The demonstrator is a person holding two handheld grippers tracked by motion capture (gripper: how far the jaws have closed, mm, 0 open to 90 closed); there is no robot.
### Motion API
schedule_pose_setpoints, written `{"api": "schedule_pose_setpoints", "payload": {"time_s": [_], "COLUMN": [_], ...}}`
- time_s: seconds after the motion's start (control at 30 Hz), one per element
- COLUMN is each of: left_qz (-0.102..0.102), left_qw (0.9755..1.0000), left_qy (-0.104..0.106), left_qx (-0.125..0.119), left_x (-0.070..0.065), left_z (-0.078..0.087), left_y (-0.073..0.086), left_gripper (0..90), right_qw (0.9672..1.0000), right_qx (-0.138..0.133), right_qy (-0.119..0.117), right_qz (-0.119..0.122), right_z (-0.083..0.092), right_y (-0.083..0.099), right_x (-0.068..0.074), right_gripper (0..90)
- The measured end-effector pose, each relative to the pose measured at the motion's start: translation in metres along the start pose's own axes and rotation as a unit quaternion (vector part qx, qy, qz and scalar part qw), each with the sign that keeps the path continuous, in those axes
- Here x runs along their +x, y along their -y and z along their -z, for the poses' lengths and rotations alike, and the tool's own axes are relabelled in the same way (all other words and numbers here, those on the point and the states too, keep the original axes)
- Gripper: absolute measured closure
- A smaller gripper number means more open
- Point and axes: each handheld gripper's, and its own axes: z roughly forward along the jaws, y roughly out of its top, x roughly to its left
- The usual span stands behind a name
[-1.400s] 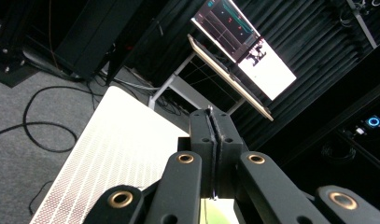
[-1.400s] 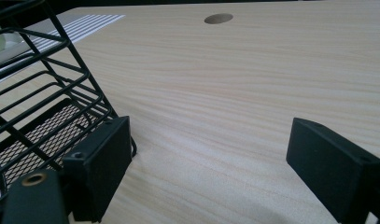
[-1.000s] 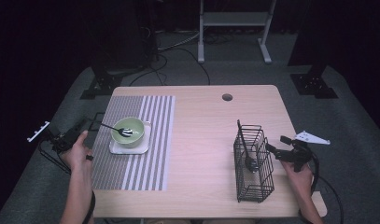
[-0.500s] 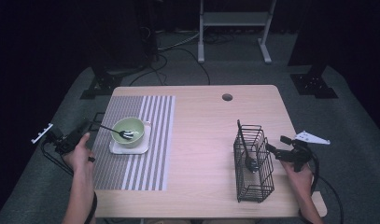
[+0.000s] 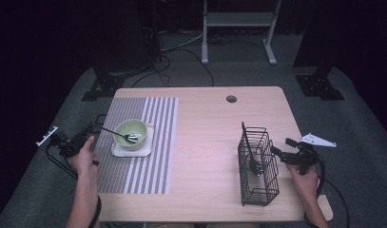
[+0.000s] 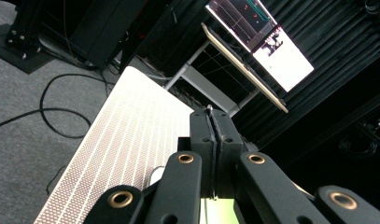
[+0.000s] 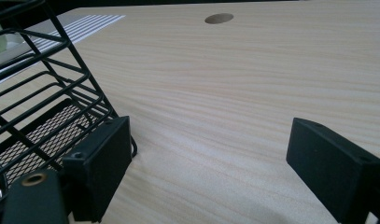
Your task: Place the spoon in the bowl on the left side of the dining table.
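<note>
- High view: spoon (image 5: 116, 133) lies with its head in the green bowl (image 5: 132, 131), handle toward the left tool (image 5: 92, 129), which pinches it.
- Left gripper view: left tool's jaws pressed together on a thin metal sliver.
- Right gripper view: right tool (image 7: 211, 163) spread wide just right of the wire basket (image 7: 36, 93), gripping nothing.

We see a wooden table (image 5: 205, 142) with a striped placemat (image 5: 143, 142) on its left half. On the mat a green bowl (image 5: 130, 131) sits on a white plate (image 5: 129, 151). Our left gripper (image 5: 89, 130) holds a black spoon (image 5: 116, 133) whose head rests in the bowl. At the near right, our right gripper (image 5: 281, 148) is just beside a black wire basket (image 5: 257, 166) with a utensil (image 5: 250, 152) inside.
</note>
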Motion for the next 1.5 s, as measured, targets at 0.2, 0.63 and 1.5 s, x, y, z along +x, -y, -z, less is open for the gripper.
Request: {"api": "schedule_pose_setpoints", "payload": {"time_s": [0.2,0.63,1.5], "left_qz": [0.001,0.003,-0.032], "left_qw": [1.0,1.0,0.9991], "left_qy": [-0.004,0.0,-0.011], "left_qx": [0.002,0.01,0.026], "left_x": [0.002,0.005,0.0], "left_z": [-0.001,-0.004,0.006], "left_y": [0.002,0.008,0.001], "left_gripper": [89.7,89.4,63.8], "right_qw": [1.0,1.0,1.0], "right_qx": [0.0,0.0,-0.003], "right_qy": [0.0,0.0,-0.005], "right_qz": [0.0,0.0,-0.001], "right_z": [0.0,0.0,0.0], "right_y": [0.0,0.0,0.0], "right_x": [0.0,0.0,-0.001], "right_gripper": [13.0,13.0,13.0]}}
